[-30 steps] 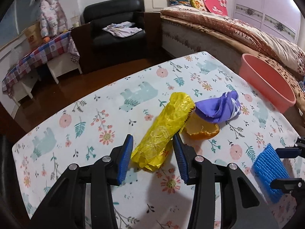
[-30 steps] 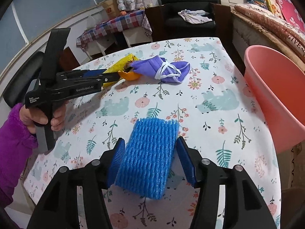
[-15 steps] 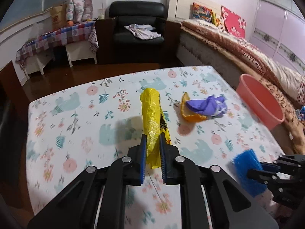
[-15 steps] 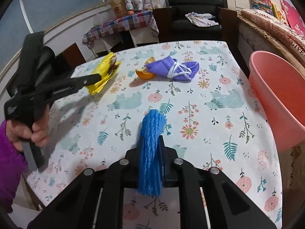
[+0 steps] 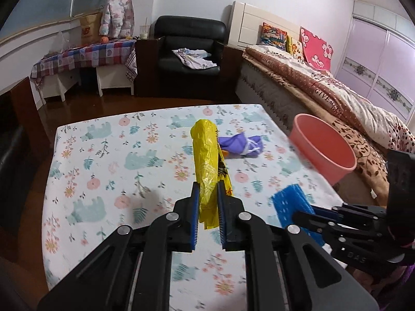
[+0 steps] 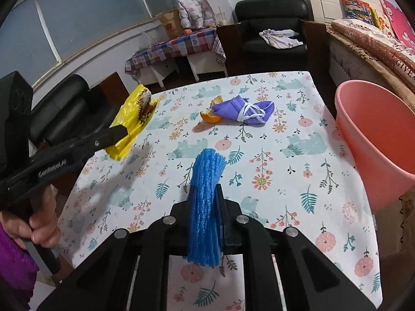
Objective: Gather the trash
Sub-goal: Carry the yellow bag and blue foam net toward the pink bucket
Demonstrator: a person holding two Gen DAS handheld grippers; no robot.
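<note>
A: Trash in both grippers. The left gripper (image 5: 208,199) is clenched on the yellow plastic bag (image 5: 207,163), which sticks up clear of the table (image 5: 103,160). The right gripper (image 6: 205,202) is clenched on the blue foam net (image 6: 206,199), squeezed into a narrow bunch between the pads

B: What does the right wrist view add?

A: It shows the left gripper from the side near the table's left edge, with the person's hand (image 6: 41,225) and a purple sleeve (image 6: 13,256) on its handle. It also shows the bag's open end, with something brown and white inside; I cannot tell what. The left wrist view hides all that

B: And the things left on the table?

A: A purple face mask (image 6: 243,110) lies toward the far edge, touching an orange peel (image 6: 211,115) on its left. In the left wrist view the bag hides most of the peel; only a sliver shows

B: The basin?

A: The pink basin (image 6: 363,129) sits just beside the table's right edge, off the cloth. The left wrist view shows a bed (image 5: 324,90) behind it, and the right gripper low at the right with the blue net
</note>
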